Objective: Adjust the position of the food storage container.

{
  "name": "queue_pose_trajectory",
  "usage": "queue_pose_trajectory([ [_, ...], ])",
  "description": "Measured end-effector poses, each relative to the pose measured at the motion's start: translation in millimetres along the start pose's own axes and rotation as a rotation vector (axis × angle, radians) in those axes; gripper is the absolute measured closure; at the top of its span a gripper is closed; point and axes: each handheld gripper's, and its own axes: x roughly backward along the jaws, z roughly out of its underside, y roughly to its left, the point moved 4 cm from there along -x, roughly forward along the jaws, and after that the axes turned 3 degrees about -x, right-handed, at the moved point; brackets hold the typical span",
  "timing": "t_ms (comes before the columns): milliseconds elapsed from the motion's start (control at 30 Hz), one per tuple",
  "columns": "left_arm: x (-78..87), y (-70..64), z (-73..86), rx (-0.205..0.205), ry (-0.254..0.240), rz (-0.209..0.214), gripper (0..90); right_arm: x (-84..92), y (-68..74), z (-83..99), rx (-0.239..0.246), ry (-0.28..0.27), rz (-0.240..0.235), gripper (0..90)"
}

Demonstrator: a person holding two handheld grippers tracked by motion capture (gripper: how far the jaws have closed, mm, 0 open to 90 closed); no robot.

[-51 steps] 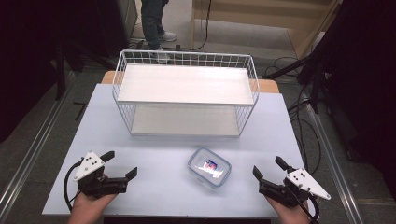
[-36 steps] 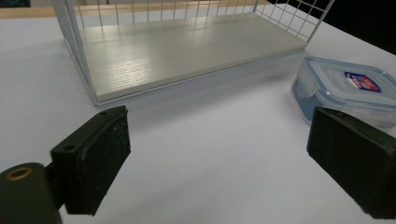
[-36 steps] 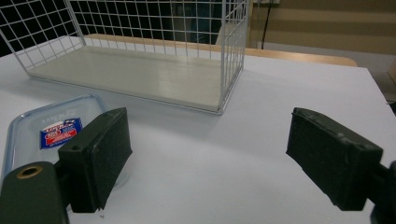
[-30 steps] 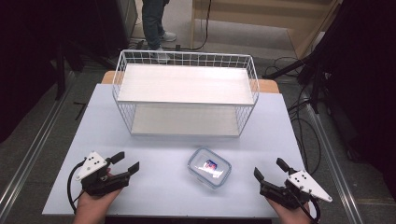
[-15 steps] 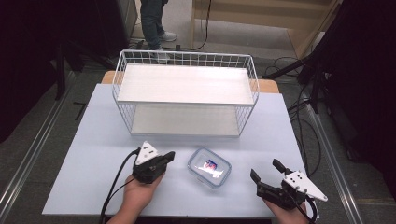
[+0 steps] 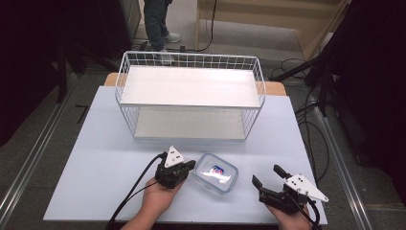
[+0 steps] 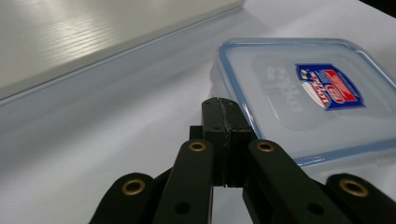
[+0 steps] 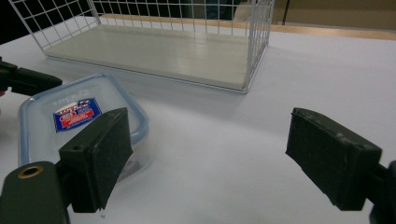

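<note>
A clear plastic food box (image 6: 216,173) with a blue-rimmed lid and a red-and-blue label lies flat near the table's front edge. My left gripper (image 6: 190,165) is just left of it, jaws shut with nothing between them. In the left gripper view the closed tips (image 7: 225,105) sit against the near-left rim of the box (image 7: 299,93); I cannot tell if they touch. My right gripper (image 6: 266,175) rests to the right of the box, open and empty. In the right gripper view the box (image 8: 70,121) is behind the left jaw of the gripper (image 8: 210,144).
A white wire basket shelf (image 6: 191,96) with two pale boards stands across the back of the light table (image 6: 95,163). A person's legs (image 6: 158,19) stand beyond the far edge. Cables (image 6: 311,129) lie on the floor at the right.
My left gripper has moved right from the table's front left to the box's left side, and its jaws have closed. The right gripper has stayed in place, open.
</note>
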Motion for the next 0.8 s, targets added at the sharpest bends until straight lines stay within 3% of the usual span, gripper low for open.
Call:
queue_pose_trajectory([
  [33,2.3,-9.1,0.5,-0.020,-0.002,0.015,90.0,1.0,-1.3,-0.7,-0.003,-0.003,-0.001,14.1],
  [100,3.7,-14.0,1.2,-0.025,-0.005,0.025,90.0,1.1,-2.2,-1.4,-0.007,-0.005,0.001,14.1],
  [167,7.5,-30.6,5.3,-0.046,-0.009,0.042,90.0,1.8,-4.4,-1.8,-0.015,-0.005,0.008,14.2],
  [333,9.2,-48.3,11.0,-0.065,-0.016,0.068,90.0,4.7,-9.7,-2.0,-0.029,-0.007,0.022,14.2],
  [400,11.0,-49.3,13.3,-0.053,-0.017,0.059,90.0,5.9,-11.2,-2.1,-0.030,-0.011,0.020,14.2],
  [467,16.7,-44.7,16.0,-0.049,-0.013,0.045,90.0,8.8,-14.2,-0.7,-0.048,-0.004,0.012,16.8],
  [533,32.0,-32.7,19.5,-0.037,-0.014,0.022,90.0,9.8,-15.0,0.6,-0.050,-0.002,0.013,19.8],
  [600,56.4,-12.8,23.0,-0.024,-0.025,-0.031,90.0,12.0,-15.9,4.3,-0.050,0.014,0.022,29.0],
  [667,64.1,-6.2,24.7,-0.022,-0.028,-0.045,90.0,12.4,-15.5,6.1,-0.053,0.022,0.027,33.5],
  [700,75.1,4.5,28.8,-0.020,-0.037,-0.070,90.0,12.4,-14.2,9.8,-0.053,0.048,0.039,41.9],
  [800,86.0,18.4,35.0,0.003,-0.078,-0.080,85.1,9.5,-9.7,14.5,-0.054,0.091,0.023,57.3],
])
